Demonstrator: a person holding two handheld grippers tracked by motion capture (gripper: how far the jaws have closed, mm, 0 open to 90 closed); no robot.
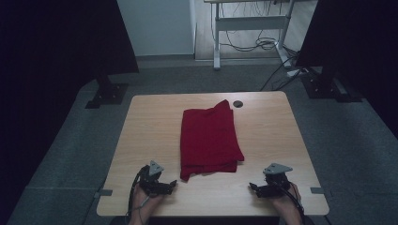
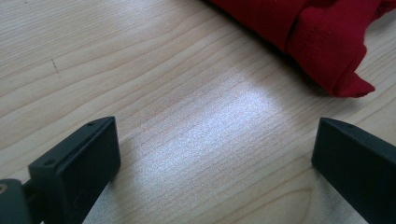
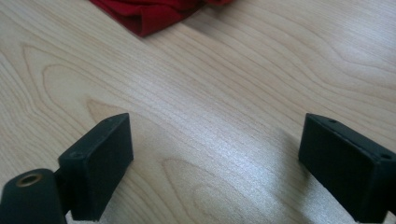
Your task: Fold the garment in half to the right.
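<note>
— From where is the wooden table (image 1: 141, 140) seen in the high view?
— It is viewed from above its near edge, looking forward and down, far enough back that the whole top and the floor beyond are taken in.
— And the two gripper views?
— Each is taken low over the tabletop, close up, along a pair of black jaws: the left gripper (image 2: 215, 158) and the right gripper (image 3: 215, 163).
— What is shared?
— The red cloth (image 1: 209, 138) and the surrounding wood grain are caught in all three, the cloth at the top edge of both close views.
</note>
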